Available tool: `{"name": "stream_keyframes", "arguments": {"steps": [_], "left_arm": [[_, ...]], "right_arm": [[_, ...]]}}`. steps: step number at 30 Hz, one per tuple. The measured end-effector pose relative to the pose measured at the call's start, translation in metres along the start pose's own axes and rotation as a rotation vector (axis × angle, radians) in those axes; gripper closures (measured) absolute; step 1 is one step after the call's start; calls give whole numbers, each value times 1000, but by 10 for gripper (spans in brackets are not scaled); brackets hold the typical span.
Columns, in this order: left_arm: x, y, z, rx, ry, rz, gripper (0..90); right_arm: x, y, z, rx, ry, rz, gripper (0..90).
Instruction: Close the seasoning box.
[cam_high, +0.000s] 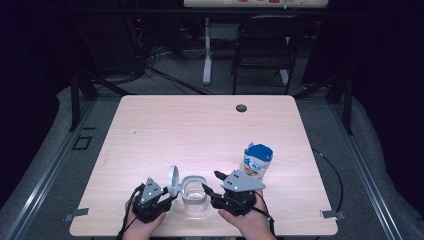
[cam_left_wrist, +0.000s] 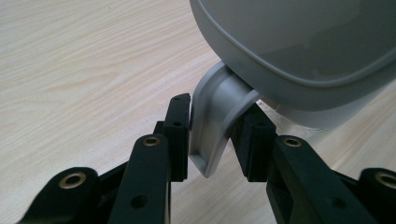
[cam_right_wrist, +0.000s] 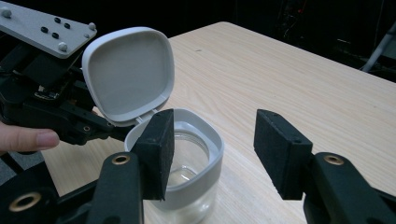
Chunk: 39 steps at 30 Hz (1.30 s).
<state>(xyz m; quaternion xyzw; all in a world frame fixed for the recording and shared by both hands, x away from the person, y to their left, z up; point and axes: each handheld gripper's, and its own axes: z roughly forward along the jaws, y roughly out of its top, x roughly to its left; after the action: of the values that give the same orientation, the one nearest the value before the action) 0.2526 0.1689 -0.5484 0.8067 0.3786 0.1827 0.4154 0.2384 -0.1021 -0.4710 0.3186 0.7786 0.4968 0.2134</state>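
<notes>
The jar, clear glass with a grey collar, stands near the front edge of the desk, its hinged lid raised. The left gripper has its fingers pinched on the lid's tab. The right gripper stands half open beside the jar's rim, holding nothing. Behind sits a blue-capped bottle.

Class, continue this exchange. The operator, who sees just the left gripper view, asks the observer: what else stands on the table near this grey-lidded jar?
Observer: A blue-topped can stands to the right of the jar.
Operator: Anything inside the jar?
Observer: It looks empty beneath its raised lid.
Operator: And the right gripper?
Observer: The right gripper is open, pointing at the jar without gripping it.
</notes>
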Motion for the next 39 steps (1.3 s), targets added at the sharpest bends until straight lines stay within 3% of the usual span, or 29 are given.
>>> {"name": "stream_keyframes", "arguments": {"steps": [13, 17, 24, 30, 31, 39], "left_arm": [[2, 0, 1, 0, -1, -4, 717], [2, -1, -2, -20, -4, -23, 677], [0, -2, -9, -26, -3, -14, 652], [2, -2, -11, -22, -6, -20, 700], [2, -2, -10, -27, -3, -19, 715], [2, -2, -11, -20, -2, -18, 705]], "right_arm": [[-17, -19, -20, -15, -35, 53, 476], [-25, -28, -30, -45, -51, 68, 487], [-40, -40, -43, -58, -69, 84, 504], [-54, -51, -52, -48, -92, 110, 503], [-57, -53, -54, -46, -126, 122, 498], [-71, -58, -63, -36, -173, 152, 481]]}}
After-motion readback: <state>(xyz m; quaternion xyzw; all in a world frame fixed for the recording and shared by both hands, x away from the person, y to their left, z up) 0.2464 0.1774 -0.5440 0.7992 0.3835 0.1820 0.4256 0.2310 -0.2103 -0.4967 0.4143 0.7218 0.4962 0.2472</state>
